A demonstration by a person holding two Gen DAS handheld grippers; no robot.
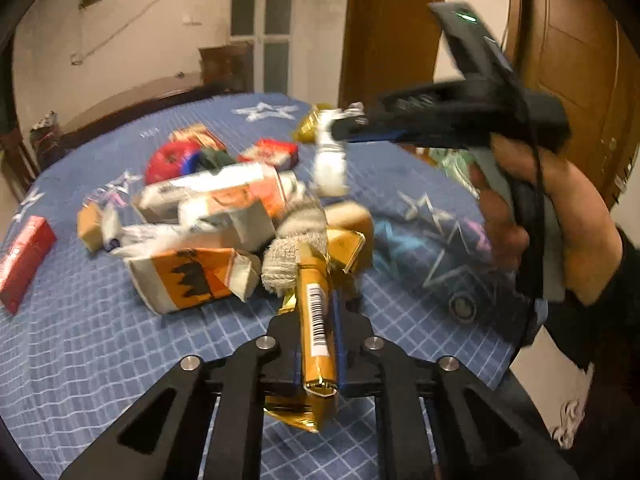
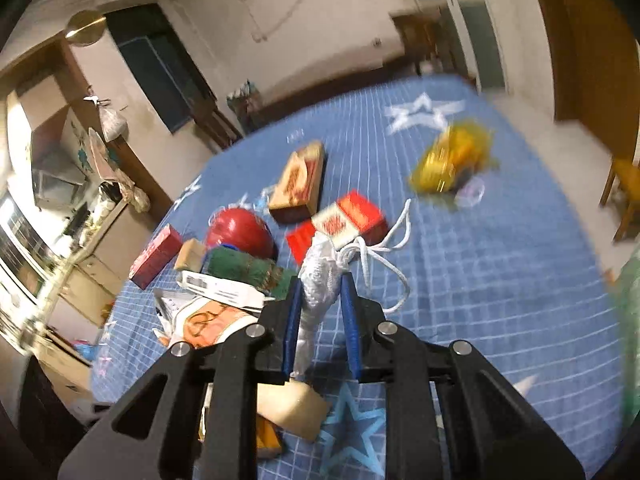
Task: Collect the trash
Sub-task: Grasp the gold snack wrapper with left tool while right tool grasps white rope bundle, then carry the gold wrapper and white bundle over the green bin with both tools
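Observation:
My left gripper (image 1: 316, 312) is shut on a gold-orange foil wrapper (image 1: 318, 344) with a barcode, held above a pile of trash (image 1: 208, 236): torn orange-and-white cartons, paper and a grey sock. My right gripper (image 2: 322, 284) is shut on a white mesh pouch (image 2: 320, 280) with white cords trailing to the right. In the left wrist view the right gripper (image 1: 344, 128) hangs over the far side of the table, with the white pouch (image 1: 330, 164) dangling from it. A crumpled yellow wrapper (image 2: 452, 160) lies far right, blurred.
The table has a blue checked cloth with stars (image 2: 500, 280). On it lie red boxes (image 2: 352, 220), a brown box (image 2: 298, 182), a red round lid (image 2: 240, 232), a green scrap (image 2: 240, 270) and a red box (image 1: 22, 260) at the left edge. A wooden door (image 1: 576, 60) stands behind.

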